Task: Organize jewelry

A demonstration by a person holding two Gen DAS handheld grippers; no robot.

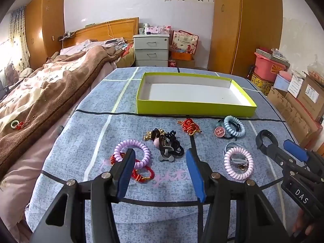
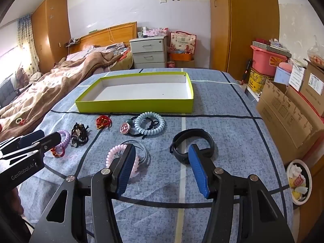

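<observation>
A lime-green box [image 1: 194,108] [image 2: 133,106] with a white inside stands empty at the far side of the blue cloth. In front of it lie a red knotted cord [image 1: 189,126], a light blue coil bracelet [image 1: 235,126] [image 2: 149,123], a pink round charm [image 1: 219,131], black hair ties [image 1: 169,144], a purple coil bracelet [image 1: 132,151] over a red cord bracelet [image 1: 141,174], a pink coil bracelet [image 1: 239,163] [image 2: 121,157] and a black wristband [image 2: 192,141]. My left gripper [image 1: 161,158] hovers open above the cloth, nothing between its fingers. My right gripper [image 2: 162,151] is open too, between the pink coil and the wristband.
A bed with a brown blanket [image 1: 50,93] borders the table on the left. Cardboard boxes [image 2: 287,109] and a pink bin [image 1: 267,64] stand to the right. A bowl of scraps [image 2: 299,182] sits on the floor at the right. Drawers [image 1: 150,49] stand behind.
</observation>
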